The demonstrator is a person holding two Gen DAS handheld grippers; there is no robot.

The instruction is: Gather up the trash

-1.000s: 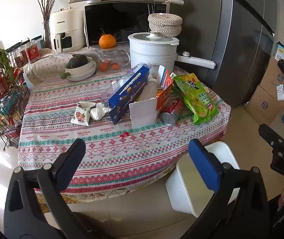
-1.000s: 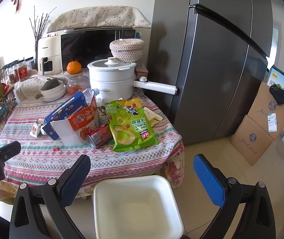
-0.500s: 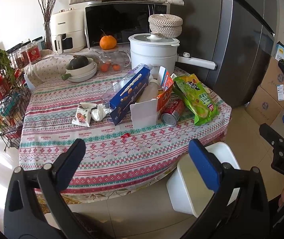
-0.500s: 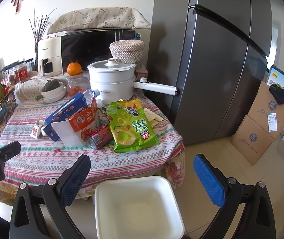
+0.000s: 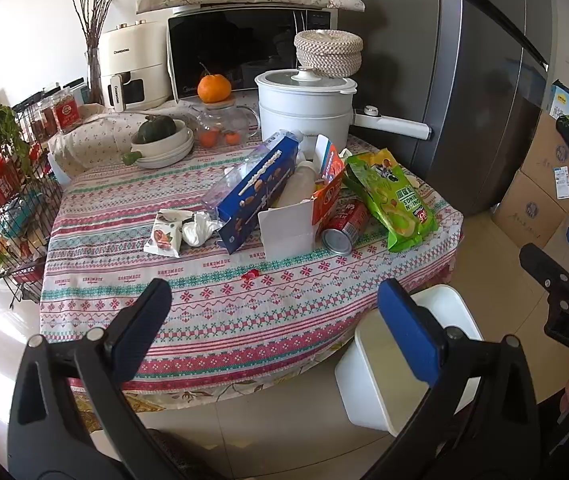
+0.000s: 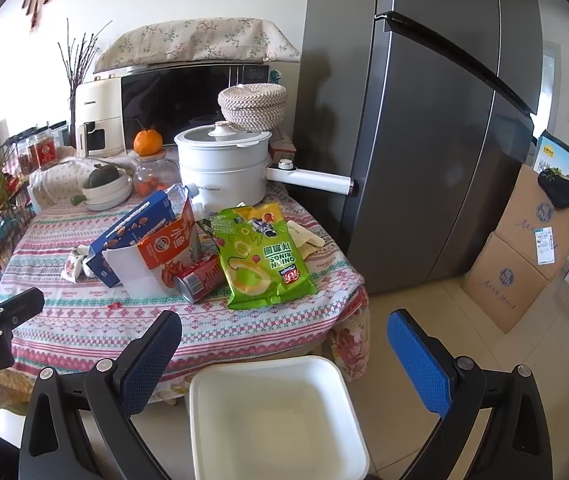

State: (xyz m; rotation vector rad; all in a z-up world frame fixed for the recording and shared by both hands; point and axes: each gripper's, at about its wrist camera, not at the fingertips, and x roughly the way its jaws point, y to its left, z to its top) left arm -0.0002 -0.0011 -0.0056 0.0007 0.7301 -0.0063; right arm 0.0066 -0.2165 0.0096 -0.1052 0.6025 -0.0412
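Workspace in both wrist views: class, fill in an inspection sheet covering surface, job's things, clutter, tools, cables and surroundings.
Surface: round table under a patterned cloth.
Job's things: green snack bag, red can lying on its side, blue box, orange-and-white carton, crumpled wrappers; empty white bin on the floor at the table's edge.
Clutter: white pot, bowls, orange.
Tools: left tool open, holding nothing; right tool open above the bin.
Cables: nothing seen.
Surroundings: fridge, microwave, cardboard boxes, wire rack.
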